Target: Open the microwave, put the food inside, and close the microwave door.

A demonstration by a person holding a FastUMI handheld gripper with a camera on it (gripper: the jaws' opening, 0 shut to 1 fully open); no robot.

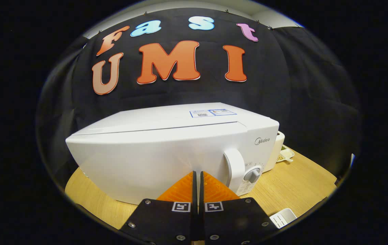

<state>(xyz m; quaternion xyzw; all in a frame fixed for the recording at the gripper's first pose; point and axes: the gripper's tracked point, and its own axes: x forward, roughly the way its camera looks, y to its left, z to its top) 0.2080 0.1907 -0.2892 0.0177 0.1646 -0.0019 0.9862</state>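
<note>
Wooden surface [292,183] carrying the white box-shaped microwave [166,149], door closed. Tool [198,180], fingers pressed together and empty, points at the door. Its rigid curved white handle [235,168] likely offers the firmest hold.

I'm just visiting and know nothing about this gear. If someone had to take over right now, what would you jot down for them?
Gripper: jaws closed together, holding nothing, tips right at the microwave's door.
Microwave: on the wooden table, door shut; handle and dial just to the right of the tips.
Food: a small dish sits behind the microwave's right end; its contents are too small to tell. A white container lies near the table edge.
Done: nothing visible yet.
Left: open the door, put the food in, close the door.
</note>
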